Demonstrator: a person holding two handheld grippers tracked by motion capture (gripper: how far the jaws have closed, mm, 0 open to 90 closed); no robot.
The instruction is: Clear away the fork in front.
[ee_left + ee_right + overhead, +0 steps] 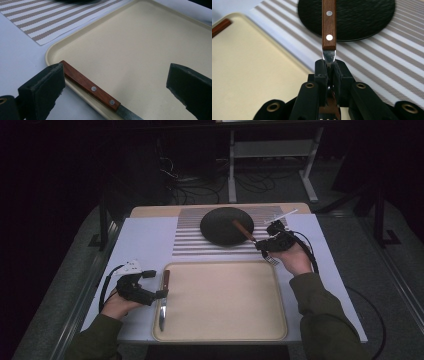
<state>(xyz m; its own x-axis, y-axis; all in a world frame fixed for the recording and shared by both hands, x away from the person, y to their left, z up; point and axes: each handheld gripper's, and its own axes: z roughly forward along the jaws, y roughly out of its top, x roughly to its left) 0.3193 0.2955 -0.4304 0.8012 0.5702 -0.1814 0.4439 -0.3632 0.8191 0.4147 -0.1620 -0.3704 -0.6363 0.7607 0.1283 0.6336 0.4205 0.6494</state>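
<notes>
My right gripper (pixel 260 245) (pixel 329 63) is shut on the metal neck of a fork. The fork's wooden handle (pixel 243 230) (pixel 329 25) points out over the round black plate (pixel 220 222) (pixel 362 17), and its tines (pixel 272 261) stick out behind the jaws toward the hand. My left gripper (pixel 155 284) (pixel 116 72) stands open at the left rim of the beige tray (pixel 225 295) (pixel 150 50). A knife (pixel 163 295) (pixel 90 86) with a wooden handle lies along that rim, between the open jaws and untouched by them.
The plate rests on a striped placemat (pixel 190 240) (pixel 37 17) behind the tray. A white sheet (pixel 145 240) covers the table. Dark floor, cables and a table frame (pixel 270 155) lie beyond the far edge.
</notes>
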